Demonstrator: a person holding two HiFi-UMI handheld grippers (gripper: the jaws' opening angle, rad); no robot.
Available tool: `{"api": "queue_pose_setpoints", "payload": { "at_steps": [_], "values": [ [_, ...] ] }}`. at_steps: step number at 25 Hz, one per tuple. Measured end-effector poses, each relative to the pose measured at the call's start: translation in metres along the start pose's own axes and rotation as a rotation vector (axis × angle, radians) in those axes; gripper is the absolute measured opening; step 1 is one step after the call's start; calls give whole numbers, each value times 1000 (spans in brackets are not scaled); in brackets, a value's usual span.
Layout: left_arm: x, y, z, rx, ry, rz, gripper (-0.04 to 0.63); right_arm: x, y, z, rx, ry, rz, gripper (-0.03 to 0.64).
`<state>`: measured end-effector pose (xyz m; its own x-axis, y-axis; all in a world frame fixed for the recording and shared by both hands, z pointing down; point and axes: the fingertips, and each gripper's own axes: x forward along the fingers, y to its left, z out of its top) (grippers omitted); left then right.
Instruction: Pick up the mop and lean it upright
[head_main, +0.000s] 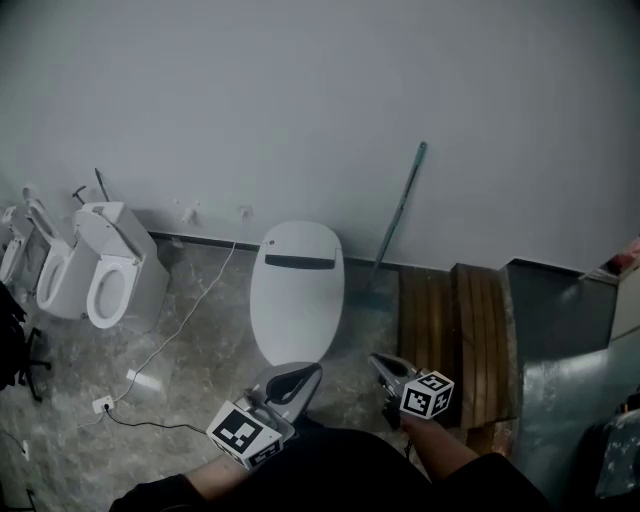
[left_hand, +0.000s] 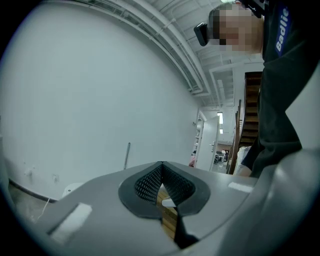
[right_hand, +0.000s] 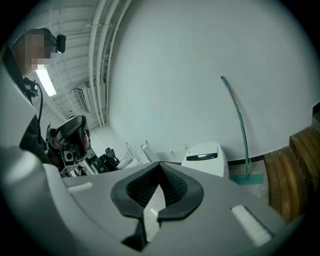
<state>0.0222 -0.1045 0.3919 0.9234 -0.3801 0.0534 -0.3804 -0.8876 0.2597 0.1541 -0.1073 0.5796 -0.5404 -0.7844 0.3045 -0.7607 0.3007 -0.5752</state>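
Nearest the camera, the left claw and the right claw are both clenched with tips together, and neither holds anything. Each claw's own view confirms this: left claw, right claw.

Beyond them lies a white toilet on the floor, with wooden planks to its right.

Farther still, the mop stands well apart from both claws. Its head rests on the floor between the toilet and the planks. Its handle runs steeply upward and its top leans on the wall.

The mop lies ahead and slightly right, so the right claw is nearer. The task appears complete, with no further grasp required.
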Motion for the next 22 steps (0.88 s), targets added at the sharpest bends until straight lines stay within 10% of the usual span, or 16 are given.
{"api": "queue_pose_setpoints", "payload": {
  "at_steps": [10,22],
  "values": [
    [-32,-136,-69,22,226,47,20,-128,37,-89,188,-112,79,5],
    [-132,-173,-61,66,103,-44,20,-143,132,-124,61,-115,36,5]
  ]
}}
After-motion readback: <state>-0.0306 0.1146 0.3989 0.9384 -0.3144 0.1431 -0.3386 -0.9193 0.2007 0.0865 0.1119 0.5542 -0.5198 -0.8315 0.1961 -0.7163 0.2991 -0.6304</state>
